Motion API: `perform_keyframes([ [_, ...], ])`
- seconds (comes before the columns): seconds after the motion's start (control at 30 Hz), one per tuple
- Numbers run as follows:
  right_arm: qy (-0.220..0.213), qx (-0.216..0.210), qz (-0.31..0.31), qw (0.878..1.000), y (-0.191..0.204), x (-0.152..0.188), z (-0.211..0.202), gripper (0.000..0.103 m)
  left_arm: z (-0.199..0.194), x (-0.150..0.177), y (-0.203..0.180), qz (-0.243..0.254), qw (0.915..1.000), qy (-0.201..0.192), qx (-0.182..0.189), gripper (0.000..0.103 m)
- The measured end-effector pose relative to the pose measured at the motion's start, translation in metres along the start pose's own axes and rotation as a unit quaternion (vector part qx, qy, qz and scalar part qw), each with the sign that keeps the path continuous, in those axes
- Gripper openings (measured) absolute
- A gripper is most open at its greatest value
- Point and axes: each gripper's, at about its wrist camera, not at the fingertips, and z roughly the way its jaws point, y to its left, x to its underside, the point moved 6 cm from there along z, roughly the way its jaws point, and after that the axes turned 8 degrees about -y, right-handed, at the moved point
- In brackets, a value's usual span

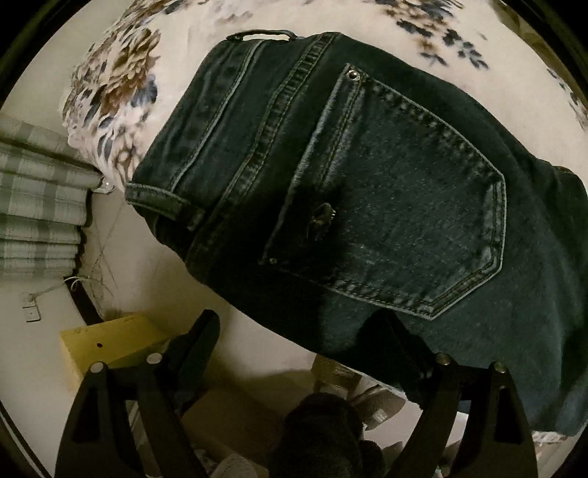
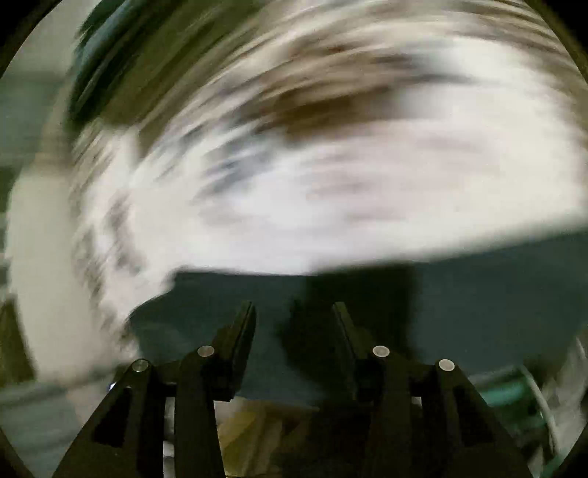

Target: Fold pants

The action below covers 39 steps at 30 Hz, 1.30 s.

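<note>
Two black fingers (image 1: 204, 331) nearest the lens, spread wide: left gripper (image 1: 296, 331), released, clasping nothing. One finger over the near edge of the pants (image 1: 367, 184), not visibly pressing on them; the other off that edge, clear of the denim. Just past the near edge of the pants, down beside the bare finger: a yellow box (image 1: 106, 342) with one small hole in its face. Between the finger bases, a dark rounded shape, too dim to name.

Farther along, dark blue denim spread flat, seat side up, on a floral bedspread (image 1: 121, 84). On the pants: back pocket (image 1: 404, 220), stitched double, point toward the right of the view, a rivet at each visible top corner. Beyond the pocket, toward the left end of the pants: waistband (image 1: 220, 121), running up the view. At the far end of the waistband: belt loop (image 1: 262, 35), standing proud. Left of the pants, past the bedspread's edge: pale plaid cloth (image 1: 40, 191) in stacked folds.

Right wrist view badly smeared. Right gripper (image 2: 294, 316) partly spread, a clear gap between its fingers, nothing pinched. Behind the fingertips, dark pants cloth; touching or apart, cannot tell. Beyond the pants, the same flowered bedspread, blurred into streaks.
</note>
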Motion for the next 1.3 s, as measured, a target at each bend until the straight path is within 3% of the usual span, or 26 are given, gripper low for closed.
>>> perform_keyframes([
  [0.1, 0.056, -0.034, -0.065, 0.996, 0.08, -0.01, 0.074, 0.046, 0.001, 0.001, 0.002, 0.0, 1.0, 0.002, 0.01, 0.089],
  [0.23, 0.109, 0.033, -0.206, 0.972, 0.131, -0.002, 0.14, 0.047, 0.005, 0.001, 0.004, -0.002, 0.9997, 0.002, 0.025, 0.089],
  [0.27, 0.126, 0.05, -0.235, 0.962, 0.136, 0.004, 0.15, 0.02, 0.005, 0.001, 0.004, -0.002, 0.9996, 0.002, 0.029, 0.089],
  [0.3, 0.131, 0.066, -0.25, 0.957, 0.135, 0.008, 0.154, 0.006, 0.007, 0.002, 0.005, -0.004, 0.9994, 0.002, 0.033, 0.089],
  [0.37, 0.116, 0.08, -0.259, 0.955, 0.136, 0.004, 0.149, 0.004, 0.008, 0.003, 0.006, -0.006, 0.9991, 0.003, 0.042, 0.089],
  [0.47, 0.077, 0.082, -0.252, 0.961, 0.136, -0.014, 0.128, 0.003, 0.012, 0.004, 0.016, -0.01, 0.9984, 0.003, 0.056, 0.09],
  [0.53, 0.073, 0.085, -0.239, 0.964, 0.138, -0.022, 0.131, 0.003, 0.014, 0.006, 0.021, -0.011, 0.9981, 0.003, 0.06, 0.093],
  [0.7, 0.098, 0.076, -0.217, 0.968, 0.143, -0.031, 0.149, 0.005, 0.009, 0.003, 0.024, 0.004, 0.9989, 0.003, 0.046, 0.093],
  [0.73, 0.099, 0.064, -0.208, 0.971, 0.139, -0.035, 0.142, 0.008, 0.001, 0.001, 0.022, 0.012, 0.9991, -0.003, 0.039, 0.093],
  [0.77, 0.09, 0.047, -0.196, 0.975, 0.138, -0.037, 0.133, 0.023, -0.009, 0.0, 0.019, 0.022, 0.999, -0.011, 0.038, 0.093],
  [0.8, 0.08, 0.029, -0.182, 0.98, 0.131, -0.042, 0.117, 0.05, -0.018, -0.001, 0.016, 0.031, 0.9986, -0.02, 0.036, 0.093],
  [0.83, 0.066, 0.006, -0.164, 0.984, 0.122, -0.045, 0.099, 0.061, -0.028, -0.003, 0.013, 0.044, 0.998, -0.032, 0.033, 0.093],
  [0.9, 0.033, -0.015, -0.134, 0.99, 0.1, -0.048, 0.067, 0.072, -0.051, -0.005, 0.002, 0.07, 0.9955, -0.054, 0.035, 0.094],
  [1.03, -0.038, -0.008, -0.058, 0.998, 0.019, -0.035, -0.003, 0.074, -0.081, -0.001, -0.044, 0.116, 0.9889, -0.065, 0.067, 0.094],
  [1.13, -0.097, 0.008, 0.026, 0.995, -0.067, -0.011, -0.058, 0.074, -0.1, 0.002, -0.1, 0.152, 0.9797, -0.082, 0.102, 0.094],
  [1.2, -0.137, 0.02, 0.096, 0.986, -0.132, 0.011, -0.093, 0.074, -0.11, 0.004, -0.142, 0.178, 0.9726, -0.089, 0.12, 0.094],
  [1.3, -0.204, 0.041, 0.211, 0.955, -0.228, 0.051, -0.131, 0.072, -0.114, 0.028, -0.211, 0.22, 0.9605, -0.091, 0.144, 0.094],
])
